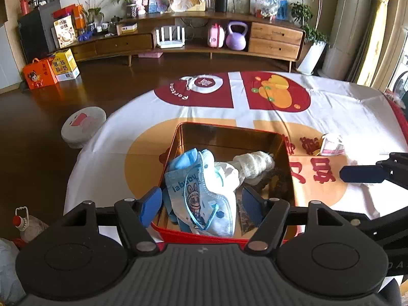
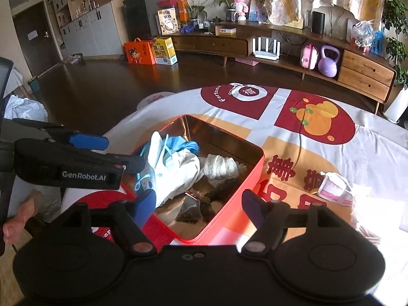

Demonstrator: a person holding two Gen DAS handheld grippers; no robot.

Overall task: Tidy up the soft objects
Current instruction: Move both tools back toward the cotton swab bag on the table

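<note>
Hovering over the red tin (image 1: 287,148), the left gripper (image 1: 201,204) is seen with jaws well apart and nothing clamped, a blue printed mask (image 1: 201,201) lying in the tin between them. The right gripper (image 2: 199,204) is likewise wide open and empty above the tin's near edge. White cloth (image 2: 178,170), a rolled bandage (image 2: 219,165) and a tea bag (image 2: 190,207) are piled inside; a pink mask (image 2: 334,186) is left outside on the surface (image 2: 369,140), right of the tin.

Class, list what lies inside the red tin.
Inside the red tin: a blue printed face mask, white cloth, a rolled white gauze bundle and a tea bag. Whatever lies beneath them is covered.
</note>
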